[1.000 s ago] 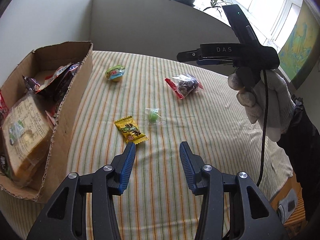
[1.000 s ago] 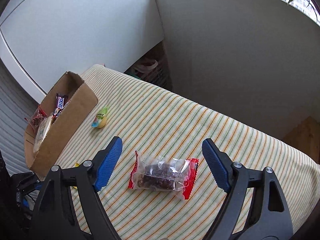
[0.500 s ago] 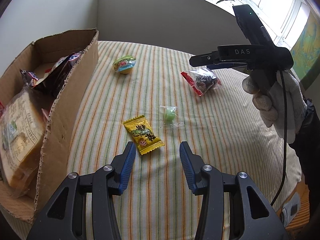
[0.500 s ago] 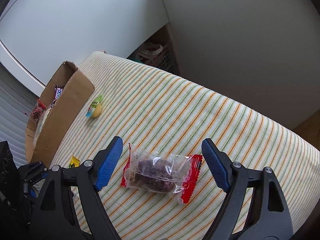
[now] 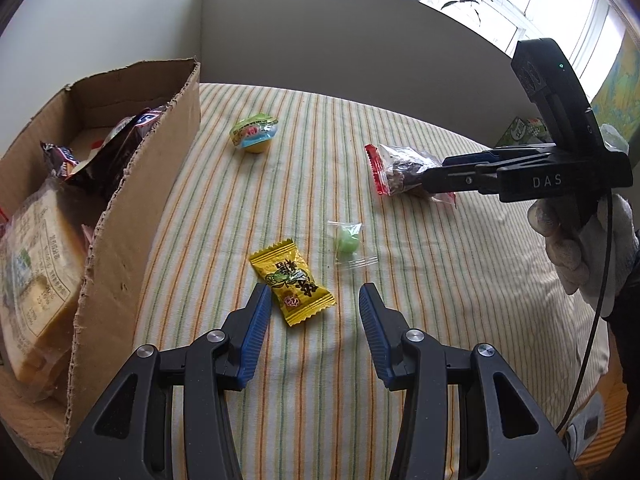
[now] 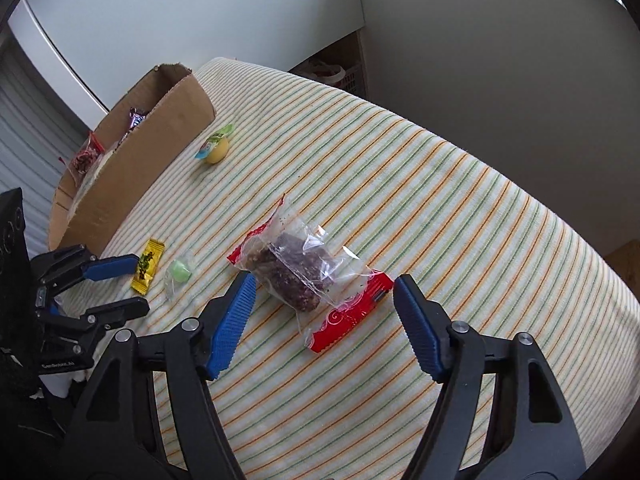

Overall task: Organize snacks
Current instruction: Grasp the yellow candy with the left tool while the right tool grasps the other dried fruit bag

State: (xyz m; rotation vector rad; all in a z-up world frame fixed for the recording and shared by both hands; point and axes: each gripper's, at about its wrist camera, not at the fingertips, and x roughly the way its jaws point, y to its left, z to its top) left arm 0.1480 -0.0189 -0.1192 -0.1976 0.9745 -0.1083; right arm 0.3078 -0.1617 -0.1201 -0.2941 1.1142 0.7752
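Both tongs gape empty: left tongs [image 5: 312, 310] over yellow candy [image 5: 293, 281], right tongs [image 6: 322, 322] straddling red-ended snack bag [image 6: 308, 276].

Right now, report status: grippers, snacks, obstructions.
Left gripper open over yellow candy. Right gripper open astride red-ended bag. Green sweet, jelly cup loose. Nothing blocking.

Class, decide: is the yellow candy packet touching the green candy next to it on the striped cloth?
Apart. The left wrist view shows a strip of striped cloth between the yellow candy packet and the green candy; the right wrist view shows the same gap.
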